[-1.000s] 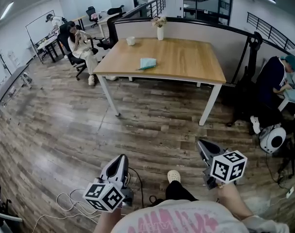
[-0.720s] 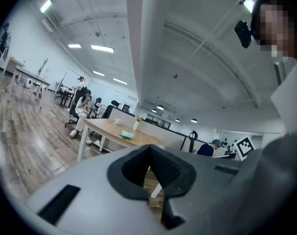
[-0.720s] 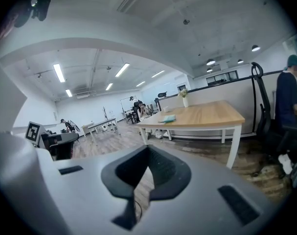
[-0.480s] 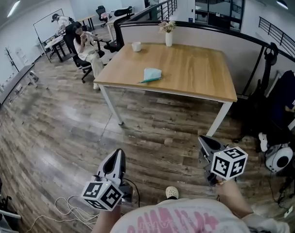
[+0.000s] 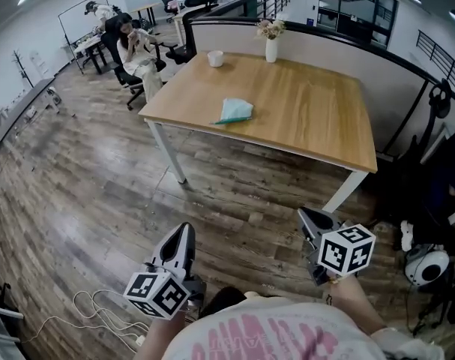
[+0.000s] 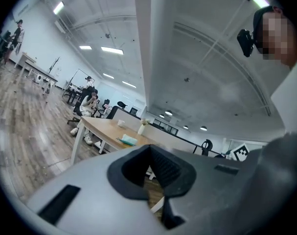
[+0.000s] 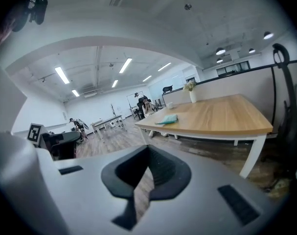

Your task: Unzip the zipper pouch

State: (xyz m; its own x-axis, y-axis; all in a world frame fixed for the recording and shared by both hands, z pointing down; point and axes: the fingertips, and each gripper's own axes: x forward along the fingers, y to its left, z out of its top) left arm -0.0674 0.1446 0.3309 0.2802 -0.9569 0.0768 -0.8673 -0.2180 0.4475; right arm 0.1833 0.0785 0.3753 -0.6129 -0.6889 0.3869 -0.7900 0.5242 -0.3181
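A teal zipper pouch [image 5: 234,110] lies flat on the wooden table [image 5: 309,118], near its left front edge. It shows small in the left gripper view [image 6: 129,140] and in the right gripper view [image 7: 167,119]. My left gripper [image 5: 184,236] hangs low over the floor, well short of the table, jaws shut with nothing in them. My right gripper [image 5: 308,219] is held at the same height off to the right, also shut and empty. Both point toward the table.
A white cup [image 5: 215,58] and a vase of flowers [image 5: 270,43] stand at the table's far side, against a low partition [image 5: 339,47]. A person [image 5: 139,47] sits on an office chair at far left. White cables [image 5: 92,313] trail on the wood floor.
The view has closed in on the table, which now sits larger and lower in the head view. Both grippers keep their places at the bottom, still shut.
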